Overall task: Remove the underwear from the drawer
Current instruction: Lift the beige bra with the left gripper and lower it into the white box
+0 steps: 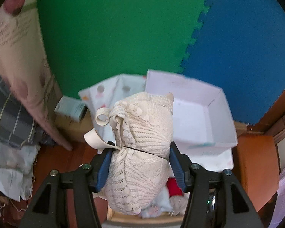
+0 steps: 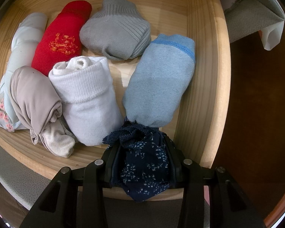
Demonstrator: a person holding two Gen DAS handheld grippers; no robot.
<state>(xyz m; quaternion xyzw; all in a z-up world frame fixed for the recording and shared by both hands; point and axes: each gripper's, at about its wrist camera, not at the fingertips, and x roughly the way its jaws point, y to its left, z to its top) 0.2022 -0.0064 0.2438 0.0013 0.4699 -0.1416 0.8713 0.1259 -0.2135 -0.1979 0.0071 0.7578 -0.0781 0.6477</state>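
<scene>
Both clamped: right hand-held gripper crowds drawer wall, seemingly.

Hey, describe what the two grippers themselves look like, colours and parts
Both are alike: black, angular linkage arms with triangular cut-outs and round silver pivot bolts. The left gripper has blue ribbed pads on its fingers. The right gripper has dark pads, colour hard to tell. No cables, markings, hands or sleeves show.

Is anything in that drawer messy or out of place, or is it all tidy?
Mostly tidy rolled bundles. The beige roll at the left of the wooden drawer has come partly undone, a cream knit end spilling out. The pale blue bundle beside it trails a floral edge.
</scene>
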